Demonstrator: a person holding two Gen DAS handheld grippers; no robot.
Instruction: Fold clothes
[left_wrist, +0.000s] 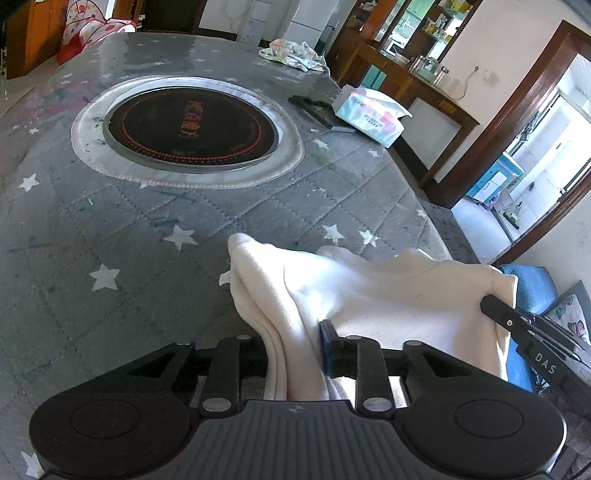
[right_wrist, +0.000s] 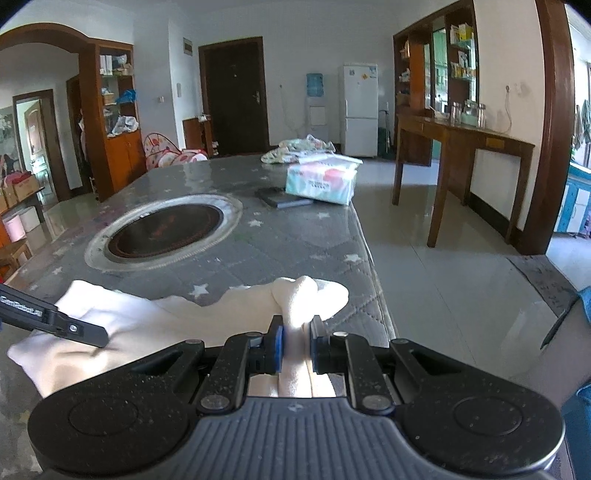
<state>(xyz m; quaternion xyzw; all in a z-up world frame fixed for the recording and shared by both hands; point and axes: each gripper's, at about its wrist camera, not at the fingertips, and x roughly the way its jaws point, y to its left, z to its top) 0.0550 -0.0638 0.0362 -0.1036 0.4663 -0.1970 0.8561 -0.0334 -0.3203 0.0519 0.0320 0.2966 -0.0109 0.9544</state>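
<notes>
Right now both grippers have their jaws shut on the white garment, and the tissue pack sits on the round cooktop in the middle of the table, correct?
Not quite. The tissue pack sits off the round cooktop, toward the table's right edge, as the right wrist view shows. Both the left gripper and right gripper do clamp the white garment.

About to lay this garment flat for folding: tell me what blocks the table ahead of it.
Nothing visible does. Both grippers, left and right, clamp the white garment; the quilted table ahead is bare up to the round cooktop.
</notes>
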